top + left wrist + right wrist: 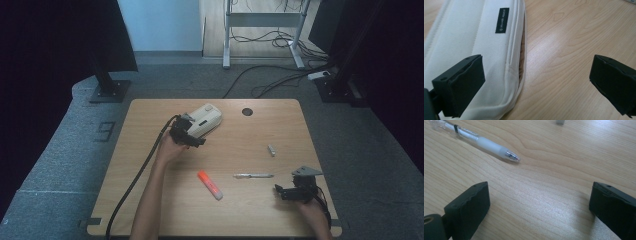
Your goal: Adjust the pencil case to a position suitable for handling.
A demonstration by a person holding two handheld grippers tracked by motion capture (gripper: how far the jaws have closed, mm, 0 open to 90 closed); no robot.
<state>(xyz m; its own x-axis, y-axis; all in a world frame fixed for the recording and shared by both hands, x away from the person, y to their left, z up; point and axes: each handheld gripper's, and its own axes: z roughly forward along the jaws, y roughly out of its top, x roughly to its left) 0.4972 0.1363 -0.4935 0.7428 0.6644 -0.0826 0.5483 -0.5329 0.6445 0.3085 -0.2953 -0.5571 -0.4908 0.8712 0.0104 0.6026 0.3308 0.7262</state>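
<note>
The left gripper stands at the near end of the white pouch, which lies toward the far left of the table; its jaws are spread wide and hold nothing. In the left gripper view one jaw sits over the pouch fabric while the other is out over bare wood, with the pouch's seamed edge and a dark slit along it (apparently the opening) between them. Judged from this, the step in hand is to take hold of the pouch at that edge. To do it well, lower the gripper until both pads are level with the fabric, centre the seam between them, and close on the doubled edge rather than on the flat face, since soft cloth will fold and slide under a shallow pinch. Keep the approach square to the edge; a slanted bite may catch one layer and let the pouch swing. The right gripper rests near the right front corner, jaws likewise released, with the pen just ahead of it on the wood. An orange marker lies between the two hands, and a small pale piece farther back. If these are to go into the pouch, the left grip should leave the opening facing the right hand.
</note>
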